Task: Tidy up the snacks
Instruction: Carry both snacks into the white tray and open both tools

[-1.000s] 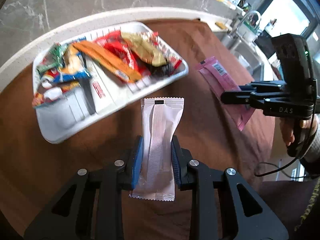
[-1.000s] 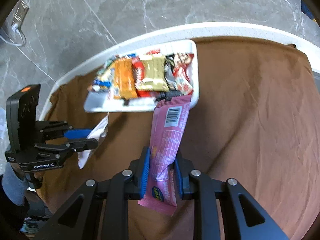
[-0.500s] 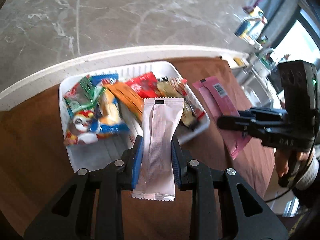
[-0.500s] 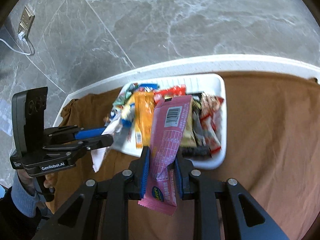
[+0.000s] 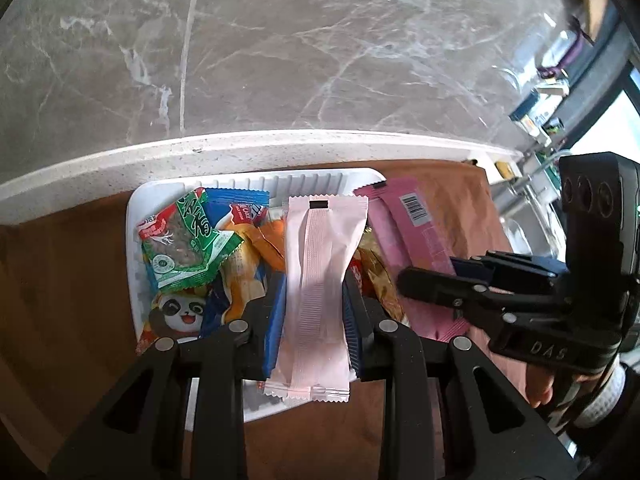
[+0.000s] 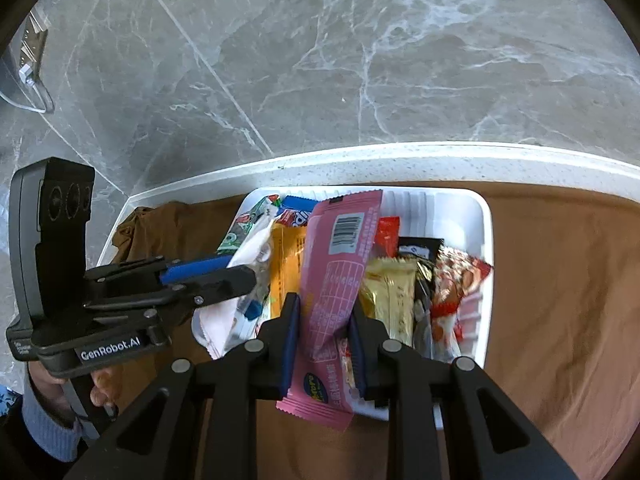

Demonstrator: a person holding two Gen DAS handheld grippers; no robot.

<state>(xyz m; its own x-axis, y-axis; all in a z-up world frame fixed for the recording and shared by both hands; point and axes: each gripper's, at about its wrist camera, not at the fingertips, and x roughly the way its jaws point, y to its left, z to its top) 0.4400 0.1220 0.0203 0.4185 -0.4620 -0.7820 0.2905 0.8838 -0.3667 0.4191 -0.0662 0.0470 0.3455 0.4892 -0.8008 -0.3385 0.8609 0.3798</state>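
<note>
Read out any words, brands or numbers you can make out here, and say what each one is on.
"GenRobot.AI": on the left gripper body.
"DAS": on the right gripper body.
Pink snack bar: barcode and small print, too small to read.
Green packet and the other tray wrappers: lettering too blurred.

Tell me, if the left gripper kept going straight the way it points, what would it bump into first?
Probably the snacks piled in the white tray: the left gripper, clamped on a pale wrapper, hangs over them. Depth is unclear.
</note>
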